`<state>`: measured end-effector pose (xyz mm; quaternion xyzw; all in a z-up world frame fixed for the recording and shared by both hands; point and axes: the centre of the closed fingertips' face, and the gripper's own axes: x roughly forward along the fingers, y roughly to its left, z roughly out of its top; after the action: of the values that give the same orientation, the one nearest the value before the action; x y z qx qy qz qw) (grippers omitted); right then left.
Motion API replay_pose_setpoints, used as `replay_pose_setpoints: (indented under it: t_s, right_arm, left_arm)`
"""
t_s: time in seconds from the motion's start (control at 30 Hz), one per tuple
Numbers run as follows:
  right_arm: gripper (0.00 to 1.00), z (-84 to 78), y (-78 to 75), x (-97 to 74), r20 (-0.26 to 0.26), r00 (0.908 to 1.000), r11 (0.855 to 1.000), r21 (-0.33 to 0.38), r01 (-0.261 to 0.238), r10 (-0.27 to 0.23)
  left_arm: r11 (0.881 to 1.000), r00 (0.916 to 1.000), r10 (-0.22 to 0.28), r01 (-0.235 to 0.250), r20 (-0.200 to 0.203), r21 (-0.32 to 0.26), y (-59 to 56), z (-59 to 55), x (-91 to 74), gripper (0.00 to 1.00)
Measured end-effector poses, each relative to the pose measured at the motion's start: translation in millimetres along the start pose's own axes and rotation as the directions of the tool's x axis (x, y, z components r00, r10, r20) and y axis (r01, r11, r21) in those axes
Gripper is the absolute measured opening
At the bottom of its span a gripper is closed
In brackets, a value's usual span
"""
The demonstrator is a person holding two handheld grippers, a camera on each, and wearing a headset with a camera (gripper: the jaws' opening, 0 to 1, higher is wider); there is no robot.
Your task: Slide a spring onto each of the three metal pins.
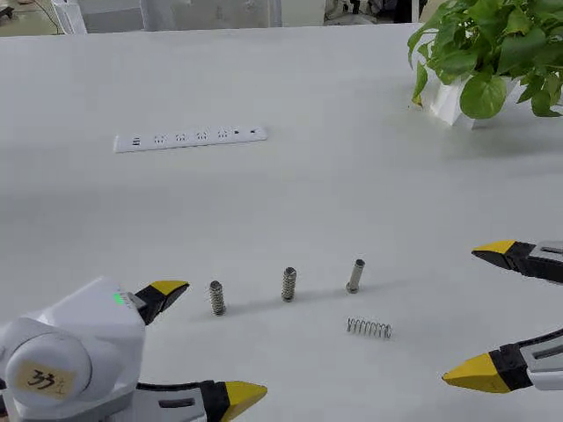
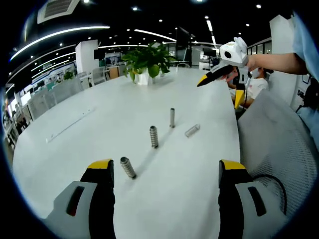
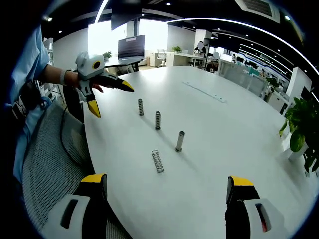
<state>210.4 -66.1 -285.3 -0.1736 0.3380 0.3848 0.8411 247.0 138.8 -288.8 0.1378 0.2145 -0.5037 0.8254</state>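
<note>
Three metal pins stand upright in a row on the white table. The left pin [image 1: 216,298] and the middle pin [image 1: 288,284] each wear a spring. The right pin [image 1: 355,275] is bare. A loose spring [image 1: 369,328] lies flat just in front of the bare pin. My left gripper [image 1: 207,338] is open at the lower left, near the left pin. My right gripper [image 1: 479,312] is open at the lower right, right of the loose spring. The left gripper view has the left pin [image 2: 127,167], middle pin [image 2: 153,136], bare pin [image 2: 172,117] and spring [image 2: 192,130]. The right gripper view has the spring [image 3: 157,161] and bare pin [image 3: 180,141].
A white power strip [image 1: 190,138] lies across the table behind the pins. A potted green plant [image 1: 488,53] stands at the far right corner. A mesh office chair [image 2: 279,144] sits at the table's near edge.
</note>
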Motion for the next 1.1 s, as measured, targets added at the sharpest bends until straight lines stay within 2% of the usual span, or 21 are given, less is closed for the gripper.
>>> replay_pose_setpoints:
  t_s: [0.17,0.27,0.37,0.5,0.6,0.73,0.9,1.03,1.1]
  right_arm:
    - [0.99,-5.7,0.7,-1.3,-0.004,1.0000,1.000,0.013,0.000,0.000]
    - [0.99,-8.8,0.9,-1.8,-0.005,1.0000,1.000,0.016,0.001,-0.001]
    - [0.99,-9.7,1.6,-1.8,0.001,1.0000,1.000,0.024,0.000,0.000]
    - [0.99,-12.4,2.8,-1.0,0.001,1.0000,0.999,0.033,-0.002,0.002]
    - [0.99,-13.4,4.3,-0.1,0.005,1.0000,0.999,0.038,-0.007,0.007]
    - [0.99,-15.5,4.6,1.2,0.006,0.9999,0.999,0.042,-0.011,0.010]
    - [0.99,-20.7,4.5,1.1,-0.006,0.9999,0.999,0.043,-0.014,0.014]
    - [0.99,-24.3,5.3,0.6,-0.006,0.9999,0.998,0.057,-0.013,0.013]
    - [0.99,-26.2,7.6,0.5,-0.005,0.9999,0.998,0.062,-0.015,0.015]
  left_arm:
    - [0.996,0.9978,-0.066,0.066,0.010,0.056,-12.8,14.5,11.5,0.84]
    - [0.990,0.9945,-0.105,0.105,-0.005,0.090,-20.5,17.2,20.1,0.83]
    - [0.985,0.9895,-0.144,0.144,-0.009,0.093,-27.3,18.0,29.6,0.80]
    - [0.970,0.9794,-0.201,0.202,-0.018,0.134,-39.0,19.5,42.6,0.75]
    - [0.960,0.9711,-0.235,0.239,-0.041,0.144,-44.5,15.8,53.5,0.69]
    - [0.945,0.9564,-0.289,0.292,-0.043,0.145,-51.2,11.6,69.7,0.61]
    - [0.934,0.9495,-0.307,0.314,-0.065,0.173,-56.9,6.5,86.9,0.59]
    - [0.926,0.9469,-0.313,0.321,-0.075,0.200,-58.7,5.7,100.8,0.50]
    - [0.926,0.9448,-0.319,0.328,-0.074,0.187,-59.4,6.4,107.8,0.47]
